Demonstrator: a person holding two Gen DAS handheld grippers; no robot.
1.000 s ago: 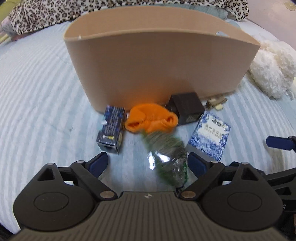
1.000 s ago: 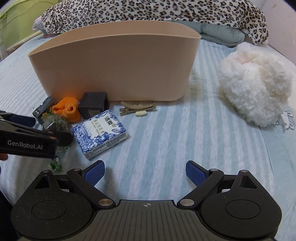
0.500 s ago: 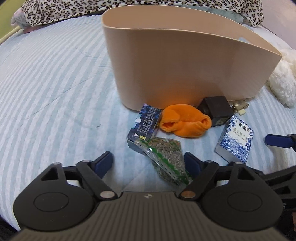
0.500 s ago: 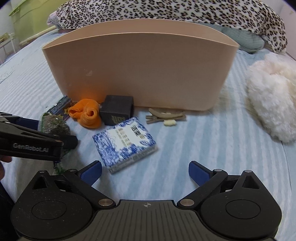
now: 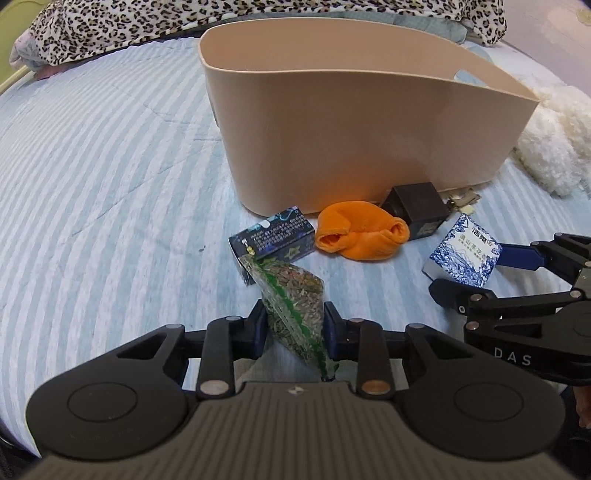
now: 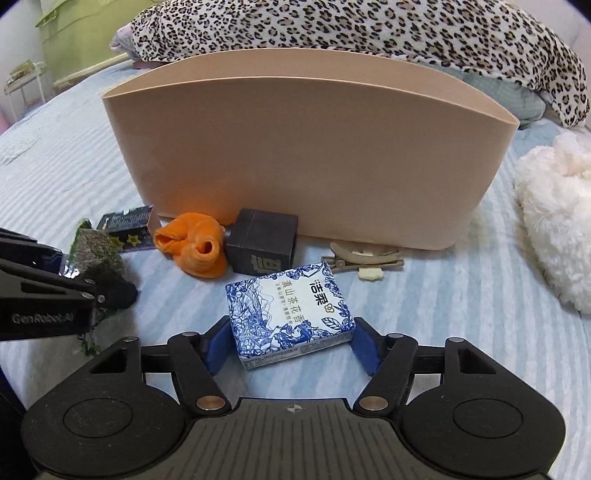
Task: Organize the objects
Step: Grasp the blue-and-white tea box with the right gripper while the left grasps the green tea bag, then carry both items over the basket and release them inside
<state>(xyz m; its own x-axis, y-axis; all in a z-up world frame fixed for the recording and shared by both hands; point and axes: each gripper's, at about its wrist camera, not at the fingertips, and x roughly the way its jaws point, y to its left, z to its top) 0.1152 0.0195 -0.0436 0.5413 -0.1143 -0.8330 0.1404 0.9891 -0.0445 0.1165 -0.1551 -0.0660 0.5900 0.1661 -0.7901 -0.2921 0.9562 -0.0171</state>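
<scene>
My left gripper is shut on a clear green-edged bag of dried herbs, also seen in the right wrist view. My right gripper has its pads on both sides of a blue-and-white tissue pack, which rests on the bed; it shows in the left wrist view too. A tall beige basket stands behind. In front of it lie a dark blue box, an orange sock, a black box and a beige hair clip.
Everything sits on a blue-and-white striped bed cover. A fluffy white plush lies at the right. A leopard-print blanket runs along the back behind the basket.
My left gripper closed on the herb bag. My right gripper moved left and forward and its jaws closed in around the tissue pack.
</scene>
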